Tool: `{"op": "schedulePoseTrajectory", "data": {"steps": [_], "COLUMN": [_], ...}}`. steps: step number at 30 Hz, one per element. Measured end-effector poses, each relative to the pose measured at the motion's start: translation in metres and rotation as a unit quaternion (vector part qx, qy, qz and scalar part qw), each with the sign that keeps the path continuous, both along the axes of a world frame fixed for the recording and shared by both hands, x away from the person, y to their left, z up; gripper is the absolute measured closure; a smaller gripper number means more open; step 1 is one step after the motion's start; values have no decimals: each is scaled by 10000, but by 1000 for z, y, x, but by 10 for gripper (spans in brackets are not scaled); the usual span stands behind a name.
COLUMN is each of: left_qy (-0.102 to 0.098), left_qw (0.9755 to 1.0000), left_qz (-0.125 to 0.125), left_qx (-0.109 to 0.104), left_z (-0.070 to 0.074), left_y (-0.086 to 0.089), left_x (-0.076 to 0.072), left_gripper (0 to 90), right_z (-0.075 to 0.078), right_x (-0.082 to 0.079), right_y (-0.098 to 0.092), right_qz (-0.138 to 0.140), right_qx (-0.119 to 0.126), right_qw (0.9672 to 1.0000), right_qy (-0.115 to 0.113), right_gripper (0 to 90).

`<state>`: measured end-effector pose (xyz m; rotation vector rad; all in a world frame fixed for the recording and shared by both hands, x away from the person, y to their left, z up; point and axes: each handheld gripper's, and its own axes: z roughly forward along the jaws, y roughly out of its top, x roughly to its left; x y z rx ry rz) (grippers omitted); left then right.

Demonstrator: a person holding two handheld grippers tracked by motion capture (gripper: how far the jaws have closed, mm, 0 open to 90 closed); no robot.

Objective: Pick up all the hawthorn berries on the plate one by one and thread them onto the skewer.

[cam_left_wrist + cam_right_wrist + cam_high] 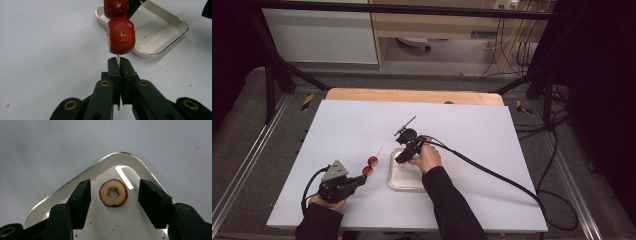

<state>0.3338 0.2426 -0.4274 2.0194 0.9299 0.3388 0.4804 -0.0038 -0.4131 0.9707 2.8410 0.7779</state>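
Inside the shallow white metal tray (pixel 75 185) near the tabletop's front edge, the right gripper (pixel 113 195) straddles a cored red fruit slice (pixel 113 193) untouched and might squash it, while the left gripper (pixel 119 72) pinches the thin wooden skewer (pixel 118 61).

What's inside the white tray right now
One cored red fruit slice lies cut face up in the white tray, between the right tool's open jaws, amid crumbs. The tool bodies cover the tray's near part.

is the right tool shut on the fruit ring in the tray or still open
Open. In the right gripper view the right tool straddles the cored fruit ring lying in the tray, with clear gaps between both pads and the ring.
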Motion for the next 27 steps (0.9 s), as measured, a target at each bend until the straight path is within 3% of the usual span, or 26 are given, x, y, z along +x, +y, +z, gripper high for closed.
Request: {"op": "schedulePoseTrajectory", "data": {"steps": [10, 18, 27], "left_qy": [14, 18, -13], "left_qw": [10000, 10000, 10000], "left_qz": [-26, -40, -58], "left_qx": [44, 50, 57], "left_z": [-1, -1, 0], "left_y": [-2, -2, -3], "left_x": [0, 0, -1], "left_gripper": [882, 882, 882], "right_z": [-6, -5, 10], "right_x": [4, 5, -1], "right_y": [3, 3, -4], "right_qz": [42, 18, -84], "right_qx": [-109, -155, -81], "right_qw": [9998, 9998, 9999], "right_qy": [139, 112, 63], "right_gripper": [530, 604, 610]}}
